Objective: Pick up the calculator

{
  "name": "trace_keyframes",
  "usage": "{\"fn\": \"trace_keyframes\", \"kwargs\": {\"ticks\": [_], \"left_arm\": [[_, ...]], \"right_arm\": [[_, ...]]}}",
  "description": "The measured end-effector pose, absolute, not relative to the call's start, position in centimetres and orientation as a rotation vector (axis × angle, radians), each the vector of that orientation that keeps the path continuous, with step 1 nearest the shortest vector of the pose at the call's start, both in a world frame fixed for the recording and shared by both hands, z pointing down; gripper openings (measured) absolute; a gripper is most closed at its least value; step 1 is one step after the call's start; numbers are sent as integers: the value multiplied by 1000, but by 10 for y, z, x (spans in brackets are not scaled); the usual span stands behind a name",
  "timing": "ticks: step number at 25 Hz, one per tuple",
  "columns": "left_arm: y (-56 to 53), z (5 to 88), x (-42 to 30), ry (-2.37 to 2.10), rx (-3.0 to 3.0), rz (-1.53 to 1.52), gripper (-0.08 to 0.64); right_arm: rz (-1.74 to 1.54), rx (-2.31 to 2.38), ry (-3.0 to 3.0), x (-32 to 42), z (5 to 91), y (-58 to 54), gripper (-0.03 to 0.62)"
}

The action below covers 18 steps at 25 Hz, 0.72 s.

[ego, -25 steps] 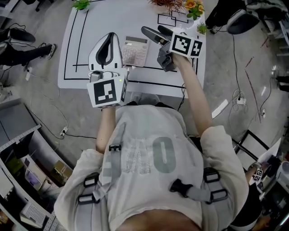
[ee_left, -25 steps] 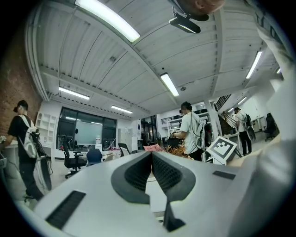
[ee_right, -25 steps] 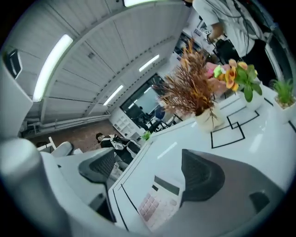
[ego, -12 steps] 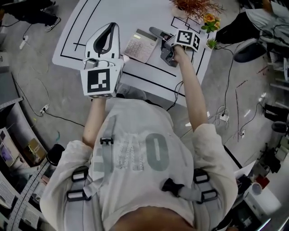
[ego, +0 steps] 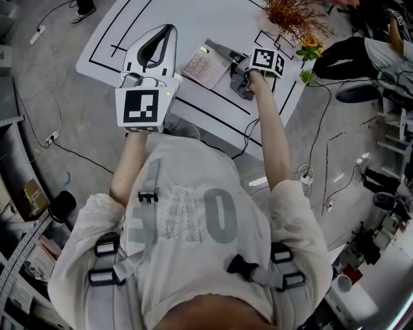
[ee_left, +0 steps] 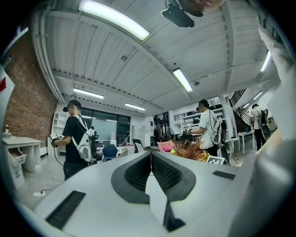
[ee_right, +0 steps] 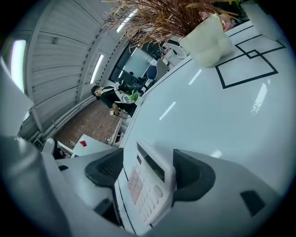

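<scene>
Table (ego: 200,19), upper centre: bare, passable.
Upper right: dried plant (ego: 290,13) and flower (ego: 310,42) block.
Right gripper (ee_right: 148,169) jaw gap: filled by calculator (ego: 204,64).

Noted: my right gripper (ee_right: 147,172) has come down toward the white, black-lined table (ego: 193,19) and tipped nose-down. Its jaws, wide apart before, have just been closing. The white plastic calculator (ego: 205,64), formerly clear ahead of those jaws, now stands between them, with a pad against each long edge. My left gripper (ego: 169,29) has shifted sideways, and the calculator no longer sits tight beside its tip.
</scene>
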<state>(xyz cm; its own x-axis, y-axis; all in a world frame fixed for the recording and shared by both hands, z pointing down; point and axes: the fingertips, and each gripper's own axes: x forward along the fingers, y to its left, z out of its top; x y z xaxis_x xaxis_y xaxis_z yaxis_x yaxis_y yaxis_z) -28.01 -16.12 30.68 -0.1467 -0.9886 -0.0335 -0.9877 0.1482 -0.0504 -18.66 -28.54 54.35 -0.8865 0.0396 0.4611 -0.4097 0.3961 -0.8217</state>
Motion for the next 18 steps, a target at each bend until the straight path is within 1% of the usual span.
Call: {"fn": "trace_keyframes", "kwargs": {"ticks": [5, 9, 12, 14, 15, 18], "left_arm": [[-166, 312, -278, 2324, -2011, -22, 21], [-165, 315, -277, 2314, -2020, -23, 21], [-166, 315, -276, 2310, -2026, -28, 21], [-167, 317, -275, 2315, -2026, -34, 21], [-167, 318, -275, 2319, -2026, -37, 21], [-168, 320, -274, 2319, -2030, -40, 21]], "right_arm": [[1456, 322, -2240, -185, 551, -287, 311], [1320, 348, -2245, -185, 557, -283, 248], [1190, 361, -2248, -184, 560, -282, 239], [1124, 370, -2244, -182, 564, -282, 217], [1100, 373, -2242, -182, 565, -281, 206], [1087, 374, -2242, -181, 566, -282, 202]]}}
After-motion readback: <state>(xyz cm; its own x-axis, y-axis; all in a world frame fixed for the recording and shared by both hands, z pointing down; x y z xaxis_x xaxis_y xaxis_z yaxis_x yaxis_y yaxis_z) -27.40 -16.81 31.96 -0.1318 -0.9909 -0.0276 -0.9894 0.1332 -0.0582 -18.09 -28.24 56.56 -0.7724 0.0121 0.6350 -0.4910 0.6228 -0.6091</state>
